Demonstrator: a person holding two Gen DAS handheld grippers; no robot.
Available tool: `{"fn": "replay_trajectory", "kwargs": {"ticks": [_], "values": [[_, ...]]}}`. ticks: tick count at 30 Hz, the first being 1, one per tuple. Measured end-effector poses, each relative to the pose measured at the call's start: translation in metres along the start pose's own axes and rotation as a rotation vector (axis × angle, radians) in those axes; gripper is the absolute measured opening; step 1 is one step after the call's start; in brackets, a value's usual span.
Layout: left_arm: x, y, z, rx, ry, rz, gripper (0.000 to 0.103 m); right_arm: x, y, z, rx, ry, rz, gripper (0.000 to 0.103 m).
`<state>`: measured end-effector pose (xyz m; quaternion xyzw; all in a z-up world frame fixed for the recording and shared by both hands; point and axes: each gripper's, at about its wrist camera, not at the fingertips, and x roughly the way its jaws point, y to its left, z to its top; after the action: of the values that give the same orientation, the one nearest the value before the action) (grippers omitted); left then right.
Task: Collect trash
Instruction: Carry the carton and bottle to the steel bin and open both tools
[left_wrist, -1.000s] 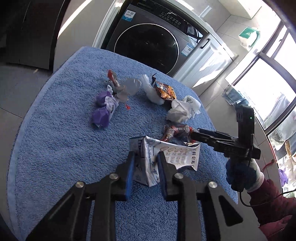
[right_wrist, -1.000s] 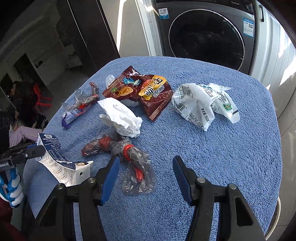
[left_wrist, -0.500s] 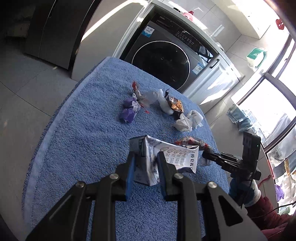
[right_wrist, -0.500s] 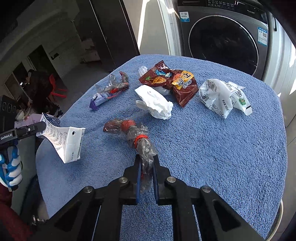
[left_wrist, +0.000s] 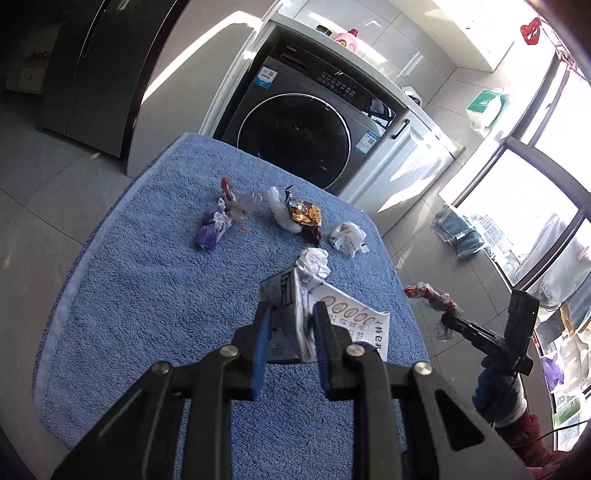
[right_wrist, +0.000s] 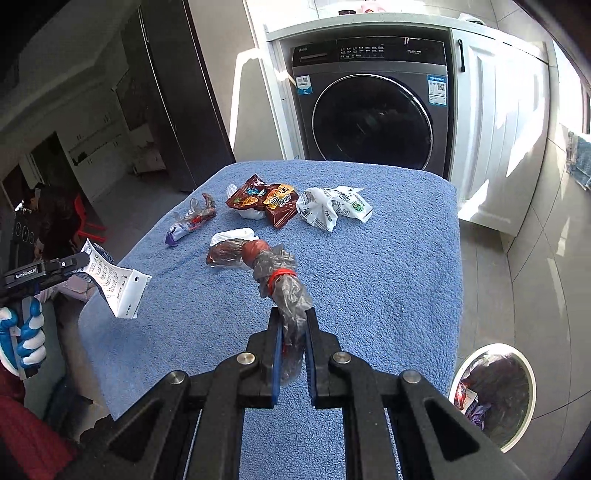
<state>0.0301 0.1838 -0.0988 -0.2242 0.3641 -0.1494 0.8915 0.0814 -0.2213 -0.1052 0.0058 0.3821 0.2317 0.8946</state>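
Clear crinkled plastic, twisted and bound with red bands, is the wrapper (right_wrist: 275, 275) pinched between the narrow jaws of the right gripper (right_wrist: 291, 334); it hangs lifted off the blue towel (right_wrist: 388, 280) that covers the table. The left gripper (left_wrist: 291, 325) is clamped on a flattened carton (left_wrist: 295, 317), grey on one face and white with print on the other, held above the near part of the towel.

Still lying on the towel, toward the washing machine (right_wrist: 373, 114), are a white crumpled tissue (right_wrist: 232, 236), a brown snack bag (right_wrist: 267, 199), a white printed wrapper (right_wrist: 332, 206) to the right of the snack bag, and a purple and clear wrapper (right_wrist: 188, 223) toward the towel's left edge. All of these sit apart from both grippers.

The towel is thick looped terry with a paler hem. Beyond it the dark grey washing machine stands built in under a white counter, with a white cupboard door (right_wrist: 495, 122) to its right. Off the towel's near right corner, on the pale tiled floor (right_wrist: 535, 258), stands a white-rimmed bin (right_wrist: 495, 395) with dark liner and some rubbish inside. A gloved hand (right_wrist: 22, 339) in blue and white holds the left gripper's handle. Bright windows (left_wrist: 517, 221) lie to the right of the washing machine.
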Motion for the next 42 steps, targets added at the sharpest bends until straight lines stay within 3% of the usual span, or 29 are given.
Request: {"fn": "replay_trajectory", "kwargs": {"ticks": [12,23,34,42], "values": [[0.006,-0.051,-0.002,0.052,0.022,-0.005,0.021,-0.06,-0.053,-0.029,0.105,-0.105,-0.054,0.01],[0.053,-0.112,0.002,0.128,0.12,-0.029,0.021,-0.085,-0.122,-0.072,0.256,-0.144,-0.129,0.01],[0.167,-0.231,0.011,0.308,0.254,-0.111,0.021,-0.097,-0.206,-0.108,0.411,-0.135,-0.253,0.01],[0.285,-0.345,-0.018,0.492,0.375,-0.146,0.021,-0.078,-0.272,-0.13,0.53,-0.076,-0.334,0.01]]}}
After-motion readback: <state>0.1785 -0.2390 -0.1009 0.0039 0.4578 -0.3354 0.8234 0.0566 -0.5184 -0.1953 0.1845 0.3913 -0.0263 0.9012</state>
